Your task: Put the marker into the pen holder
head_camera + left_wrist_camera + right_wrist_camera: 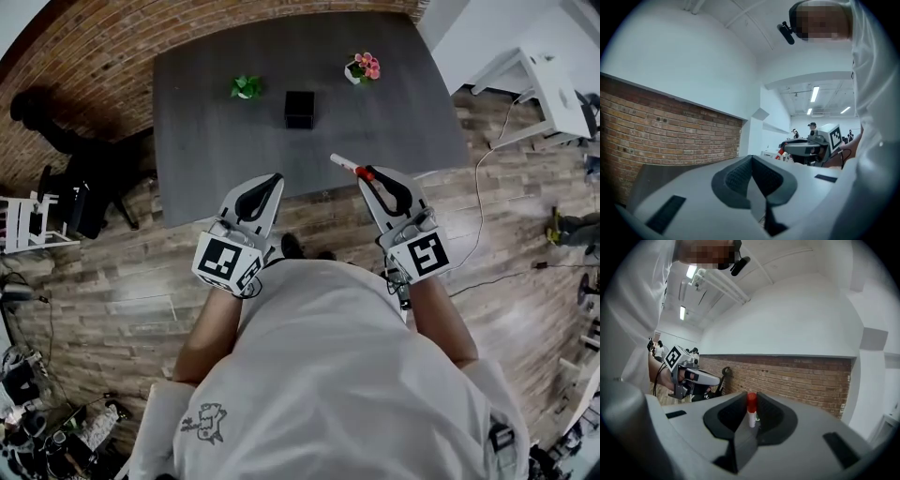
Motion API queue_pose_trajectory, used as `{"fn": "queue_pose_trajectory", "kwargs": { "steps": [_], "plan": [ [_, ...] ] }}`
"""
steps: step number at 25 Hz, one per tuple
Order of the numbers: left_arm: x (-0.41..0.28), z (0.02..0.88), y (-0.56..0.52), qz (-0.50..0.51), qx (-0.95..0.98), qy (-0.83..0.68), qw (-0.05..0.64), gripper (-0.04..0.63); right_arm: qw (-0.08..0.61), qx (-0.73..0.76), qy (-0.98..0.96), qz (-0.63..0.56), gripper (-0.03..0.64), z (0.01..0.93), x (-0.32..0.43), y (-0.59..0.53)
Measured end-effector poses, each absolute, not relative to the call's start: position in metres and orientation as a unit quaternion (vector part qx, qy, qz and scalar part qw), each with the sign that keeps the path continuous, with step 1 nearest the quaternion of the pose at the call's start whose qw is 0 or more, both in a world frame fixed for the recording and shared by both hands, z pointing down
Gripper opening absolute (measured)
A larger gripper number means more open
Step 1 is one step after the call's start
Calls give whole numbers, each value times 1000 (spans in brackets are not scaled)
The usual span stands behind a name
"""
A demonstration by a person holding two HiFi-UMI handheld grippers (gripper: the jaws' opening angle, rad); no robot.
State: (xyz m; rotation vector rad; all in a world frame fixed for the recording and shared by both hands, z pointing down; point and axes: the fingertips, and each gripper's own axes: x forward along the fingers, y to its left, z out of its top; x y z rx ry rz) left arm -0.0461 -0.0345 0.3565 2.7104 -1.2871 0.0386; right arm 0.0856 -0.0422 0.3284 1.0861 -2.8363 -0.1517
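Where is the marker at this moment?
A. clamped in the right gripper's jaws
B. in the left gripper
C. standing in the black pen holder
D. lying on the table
A: the right gripper view shows the red-capped marker pinched between the jaws of the right gripper.

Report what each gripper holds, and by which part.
The right gripper grips a white marker with a red cap, pinched at the red cap end; the white barrel juts out past the jaws. The left gripper is shut on nothing.
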Motion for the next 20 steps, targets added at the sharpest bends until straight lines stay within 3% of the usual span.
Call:
{"fn": "queue_pose_trajectory", "kwargs": {
  "steps": [11,20],
  "plan": [
    [-98,362,-55,16,903,-423,78,11,57,352,-932,-61,67,325,35,-71],
    [-97,369,-80,16,901,-424,91,11,62,343,-936,-51,67,337,33,-102]
  ]
}}
